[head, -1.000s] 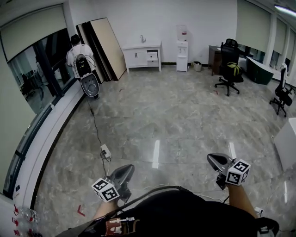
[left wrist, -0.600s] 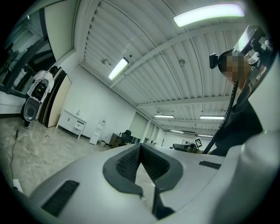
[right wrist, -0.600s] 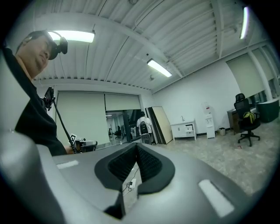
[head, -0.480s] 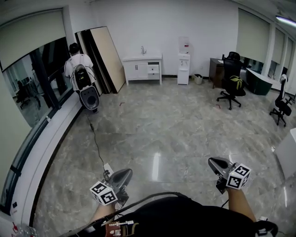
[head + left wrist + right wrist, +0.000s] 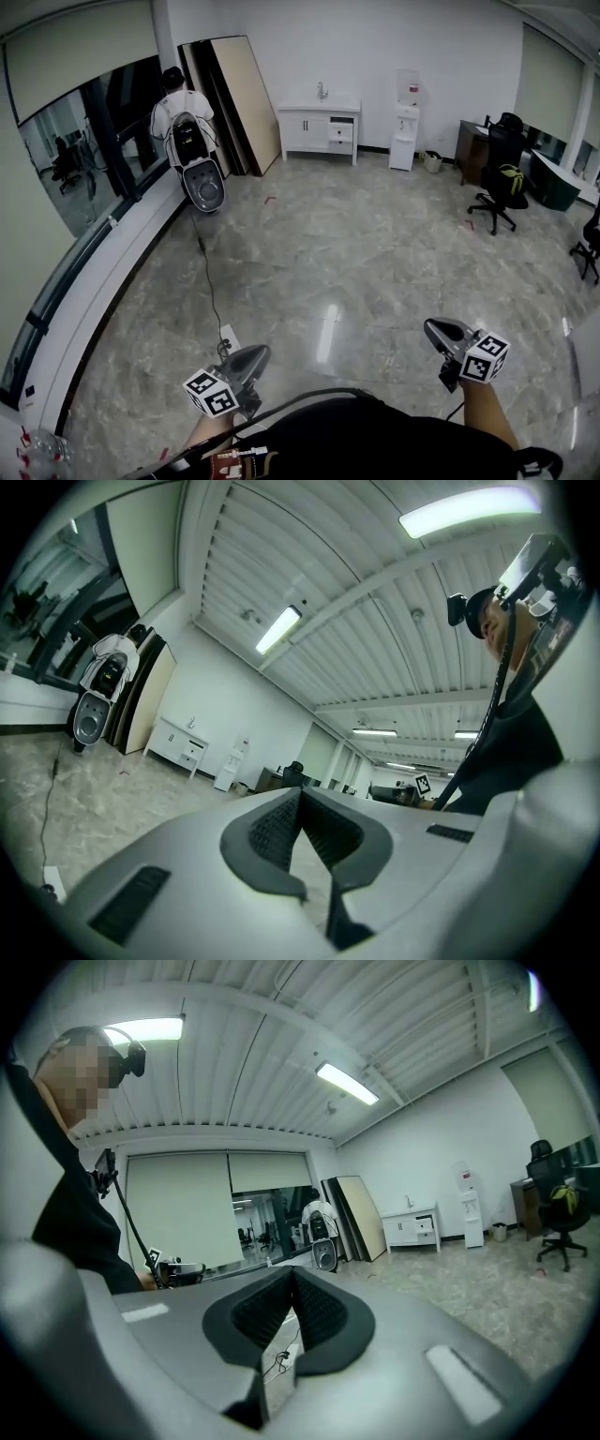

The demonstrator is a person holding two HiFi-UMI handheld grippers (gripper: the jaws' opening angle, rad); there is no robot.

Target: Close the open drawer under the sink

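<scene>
The white sink cabinet (image 5: 317, 125) stands against the far wall, with a drawer (image 5: 340, 133) at its upper right pulled out a little. It also shows small in the left gripper view as the cabinet (image 5: 176, 745) and in the right gripper view as the cabinet (image 5: 411, 1228). My left gripper (image 5: 257, 353) and right gripper (image 5: 430, 326) are held low in front of my body, far across the room from the cabinet. Both point level toward the far wall. Each has its jaws shut with nothing between them.
A person with a backpack and a grey machine (image 5: 191, 155) stands by the left window. Boards (image 5: 240, 98) lean on the wall beside the cabinet. A water dispenser (image 5: 405, 121) and an office chair (image 5: 498, 175) stand to the right. A cable and power strip (image 5: 228, 335) lie on the marble floor.
I have walked forward across the room: the cabinet and the person look nearer and have shifted right in the head view. Both grippers stay shut in front of me.
</scene>
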